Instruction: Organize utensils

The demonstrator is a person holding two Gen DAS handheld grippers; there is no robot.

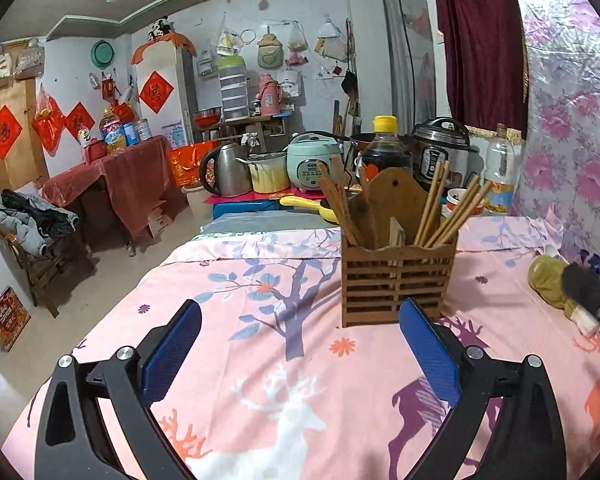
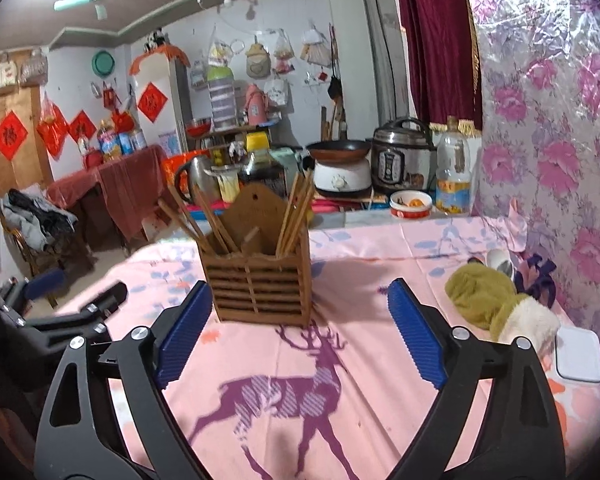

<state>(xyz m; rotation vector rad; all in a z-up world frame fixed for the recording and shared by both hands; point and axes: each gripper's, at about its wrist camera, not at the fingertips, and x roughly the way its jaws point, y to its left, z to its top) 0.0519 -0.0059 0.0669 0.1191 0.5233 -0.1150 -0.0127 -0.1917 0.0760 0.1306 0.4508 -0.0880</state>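
A brown slatted wooden utensil holder [image 1: 398,280] stands upright on the pink deer-print cloth [image 1: 260,320]; it also shows in the right wrist view [image 2: 258,286]. Several wooden chopsticks [image 1: 448,210] and flat wooden utensils [image 1: 338,200] stand in its two compartments. My left gripper [image 1: 300,320] is open and empty, just short of the holder and to its left. My right gripper [image 2: 300,300] is open and empty, with the holder just ahead between its blue fingers [image 2: 414,332]. The left gripper's body [image 2: 60,320] shows at the left of the right wrist view.
An olive and white plush toy [image 2: 496,304] and a white lidded box [image 2: 580,354] lie at the right by the floral wall. Beyond the cloth's far edge stand a soy sauce bottle [image 1: 384,148], kettle [image 1: 224,172], rice cookers [image 1: 312,160] and a bowl [image 2: 411,203].
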